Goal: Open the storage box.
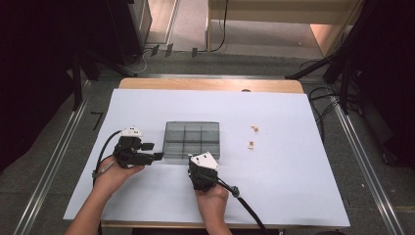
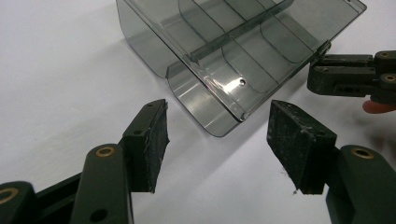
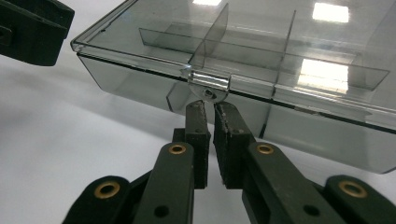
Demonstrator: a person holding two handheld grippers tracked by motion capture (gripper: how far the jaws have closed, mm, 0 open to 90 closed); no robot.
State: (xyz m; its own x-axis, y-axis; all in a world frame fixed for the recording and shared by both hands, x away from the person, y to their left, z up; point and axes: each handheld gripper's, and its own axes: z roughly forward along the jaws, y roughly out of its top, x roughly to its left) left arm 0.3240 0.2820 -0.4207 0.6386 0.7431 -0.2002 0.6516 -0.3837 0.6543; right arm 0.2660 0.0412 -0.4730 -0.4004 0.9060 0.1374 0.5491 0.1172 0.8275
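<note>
Two hand-held grippers work one box. Right hand-held gripper (image 3: 208, 109): jaws pressed nearly together, tips at the latch tab (image 3: 208, 88) on the front edge of the smoky compartment box (image 1: 191, 139), directly ahead. Left hand-held gripper (image 2: 217, 140): jaws spread, empty, facing the box's left corner. Box long axis runs left-right, mid-worktop (image 1: 293, 186). Two small pale pieces (image 1: 252, 137) lie right of the box.

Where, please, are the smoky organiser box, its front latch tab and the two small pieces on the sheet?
organiser box (image 1: 192, 139): high view, lid centre.
latch tab (image 3: 210, 87): right gripper view, tab centre.
small pieces (image 1: 254, 129): high view, farther piece.
</note>
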